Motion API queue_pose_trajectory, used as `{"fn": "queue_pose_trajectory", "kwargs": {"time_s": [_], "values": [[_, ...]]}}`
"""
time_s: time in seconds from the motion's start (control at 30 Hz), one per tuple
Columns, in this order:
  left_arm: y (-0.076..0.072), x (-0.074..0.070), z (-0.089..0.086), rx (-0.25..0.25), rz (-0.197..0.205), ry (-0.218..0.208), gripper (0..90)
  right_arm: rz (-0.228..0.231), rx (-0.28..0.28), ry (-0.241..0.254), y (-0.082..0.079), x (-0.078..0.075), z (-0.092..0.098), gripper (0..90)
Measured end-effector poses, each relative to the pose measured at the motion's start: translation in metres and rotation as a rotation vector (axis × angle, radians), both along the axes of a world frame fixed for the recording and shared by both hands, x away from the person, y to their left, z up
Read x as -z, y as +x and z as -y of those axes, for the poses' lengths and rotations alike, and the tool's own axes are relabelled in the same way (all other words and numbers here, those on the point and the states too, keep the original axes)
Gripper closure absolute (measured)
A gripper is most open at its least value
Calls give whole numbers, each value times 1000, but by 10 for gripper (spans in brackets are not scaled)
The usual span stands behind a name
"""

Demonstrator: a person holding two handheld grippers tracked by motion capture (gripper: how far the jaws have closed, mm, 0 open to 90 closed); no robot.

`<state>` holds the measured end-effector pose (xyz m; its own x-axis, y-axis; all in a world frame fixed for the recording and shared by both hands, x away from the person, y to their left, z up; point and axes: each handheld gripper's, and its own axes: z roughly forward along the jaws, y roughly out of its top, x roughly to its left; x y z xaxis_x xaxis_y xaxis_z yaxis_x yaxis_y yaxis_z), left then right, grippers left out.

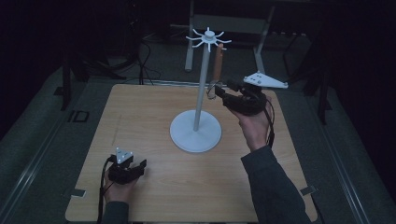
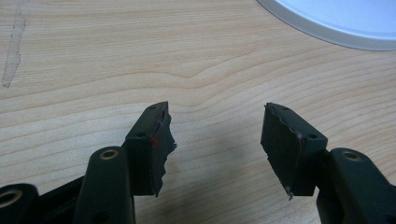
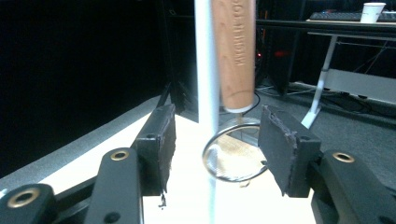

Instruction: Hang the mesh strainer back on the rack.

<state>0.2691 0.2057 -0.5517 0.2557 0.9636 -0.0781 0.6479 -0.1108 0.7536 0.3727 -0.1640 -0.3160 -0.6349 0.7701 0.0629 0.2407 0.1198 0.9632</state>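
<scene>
On the wooden tabletop stands a white stand with a round base, a thin upright pole and short hooks at the top. From one of these hooks hangs a tool with a wooden handle, and at the low end of the handle there is a round metal ring which looks like a small strainer or a lens; I cannot tell which. The tool hangs just beside the pole, on its right side in the high view, well above the base.

The right gripper is held up in the air by the person's right hand, level with the low end of the tool. In the right gripper view its jaws stand wide apart. The ring and the pole both lie between them, but the pads do not press on anything: the right pad is near the rim of the ring, and I cannot tell if it touches it. The wooden handle hangs above the ring and bears some carved letters.

The left gripper rests low over the near left part of the tabletop, in the person's left hand. Its jaws are also apart, with bare wood between them. An edge of the white base shows at the top right of the left gripper view.
</scene>
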Motion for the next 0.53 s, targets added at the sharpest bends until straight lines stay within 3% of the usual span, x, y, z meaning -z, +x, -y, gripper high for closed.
{"fn": "queue_pose_trajectory", "kwargs": {"time_s": [0.37, 0.53], "values": [[0, 0, 0, 1, -1, 1, 425, -10, 12, -11, -2, 4, 5, 435], [1, 0, 0, -1, 0, 0, 425, -27, 18, -35, -2, 13, 11, 422]]}}
